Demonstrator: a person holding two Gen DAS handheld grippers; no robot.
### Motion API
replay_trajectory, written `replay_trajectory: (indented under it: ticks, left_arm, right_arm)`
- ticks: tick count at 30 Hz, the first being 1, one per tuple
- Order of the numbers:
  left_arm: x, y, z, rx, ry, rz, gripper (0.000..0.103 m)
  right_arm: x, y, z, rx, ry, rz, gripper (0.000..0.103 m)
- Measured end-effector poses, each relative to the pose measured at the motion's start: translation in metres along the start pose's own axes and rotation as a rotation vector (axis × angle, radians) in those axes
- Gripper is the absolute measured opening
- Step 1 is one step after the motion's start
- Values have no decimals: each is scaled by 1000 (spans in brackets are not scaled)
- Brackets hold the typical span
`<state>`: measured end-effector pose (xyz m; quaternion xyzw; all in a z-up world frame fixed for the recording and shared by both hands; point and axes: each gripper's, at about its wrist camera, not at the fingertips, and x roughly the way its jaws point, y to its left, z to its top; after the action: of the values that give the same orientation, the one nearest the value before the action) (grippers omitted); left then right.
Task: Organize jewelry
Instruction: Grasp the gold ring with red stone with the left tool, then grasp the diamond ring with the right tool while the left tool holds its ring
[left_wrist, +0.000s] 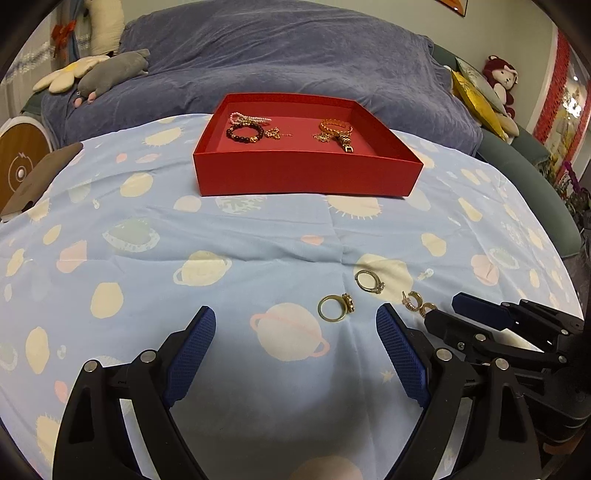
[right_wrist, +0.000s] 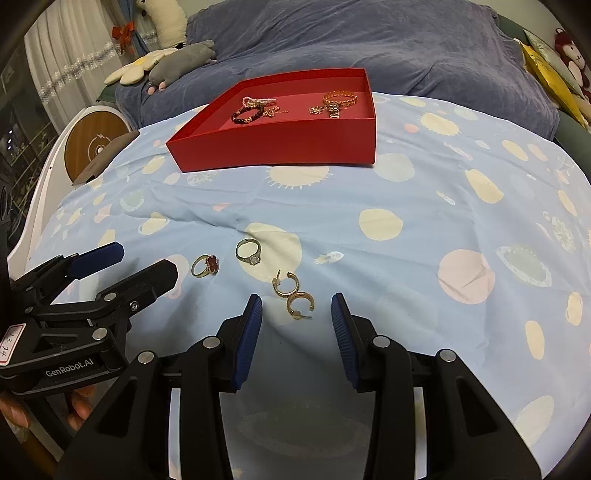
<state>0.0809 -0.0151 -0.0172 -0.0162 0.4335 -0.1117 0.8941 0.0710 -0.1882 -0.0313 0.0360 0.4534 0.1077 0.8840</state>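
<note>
A red tray (left_wrist: 306, 177) (right_wrist: 273, 147) sits on the planet-print cloth, with bracelets (left_wrist: 246, 133) (right_wrist: 248, 114) and gold chains (left_wrist: 335, 130) (right_wrist: 339, 99) inside. In front of it lie a gold ring with a red stone (left_wrist: 333, 307) (right_wrist: 205, 265), a second ring with a clear stone (left_wrist: 369, 281) (right_wrist: 249, 252) and two gold hoop earrings (left_wrist: 419, 303) (right_wrist: 293, 293). My left gripper (left_wrist: 297, 321) (right_wrist: 147, 264) stands wide open, just short of the red-stone ring. The right gripper (right_wrist: 296, 306) (left_wrist: 439, 312) is half open with nothing between its pads, its tips just short of the nearer earring.
A blue sofa (left_wrist: 280, 59) with plush toys (left_wrist: 110, 74) lies beyond the table. A round white and wood device (right_wrist: 92, 144) and a dark flat object (left_wrist: 37, 181) sit at the table's left edge. A hand (right_wrist: 79, 406) holds the left gripper.
</note>
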Motion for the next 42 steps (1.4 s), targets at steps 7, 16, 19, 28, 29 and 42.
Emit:
replay_trajectory:
  ticks: [7, 16, 19, 28, 29, 42]
  left_arm:
    - [20, -6, 7, 25, 59, 65, 86]
    - [34, -13, 7, 57, 68, 58, 84]
    - [40, -14, 5, 60, 85, 56, 69]
    - [36, -4, 9, 49, 71, 12, 20]
    - [36, -2, 9, 46, 72, 8, 18]
    - [32, 15, 9, 6, 82, -19, 20]
  right_arm:
    - [-1, -4, 6, 21, -13, -8, 38]
    - [-3, -10, 10, 41, -22, -13, 38]
    - [-2, -9, 14, 45, -27, -7, 38]
    - [7, 5, 20, 20, -18, 11, 37]
    - [9, 7, 21, 14, -16, 13, 37]
    - [37, 30, 29, -31, 27, 32, 37]
